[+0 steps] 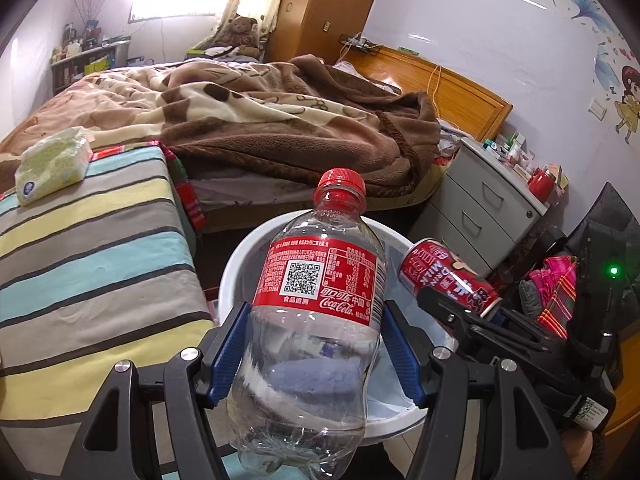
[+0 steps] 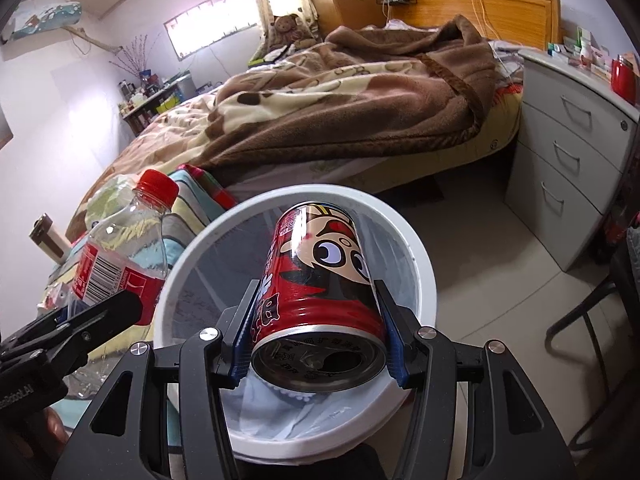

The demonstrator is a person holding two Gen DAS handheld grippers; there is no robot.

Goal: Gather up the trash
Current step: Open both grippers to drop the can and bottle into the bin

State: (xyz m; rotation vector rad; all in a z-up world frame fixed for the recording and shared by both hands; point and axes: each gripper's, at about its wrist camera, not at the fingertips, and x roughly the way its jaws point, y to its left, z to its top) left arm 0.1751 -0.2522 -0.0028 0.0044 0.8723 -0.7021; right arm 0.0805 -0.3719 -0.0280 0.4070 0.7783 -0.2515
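Holding one bottle (image 1: pixel 316 280), one can (image 2: pixel 320 280) above one bin (image 2: pixel 420 264).

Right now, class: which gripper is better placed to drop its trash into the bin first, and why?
Right. The right gripper holds the red can squarely over the white bin; the left gripper's Coca-Cola bottle seems nearer the rim.

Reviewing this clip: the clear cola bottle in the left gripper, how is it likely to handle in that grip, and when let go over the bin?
The bottle looks empty, so probably very light. Its thin clear wall seems dented near the base, so the left gripper may squash it rather than hold it rigidly. Smooth and round, it could slip or twist; released, it would likely drop into the white bin and bounce.
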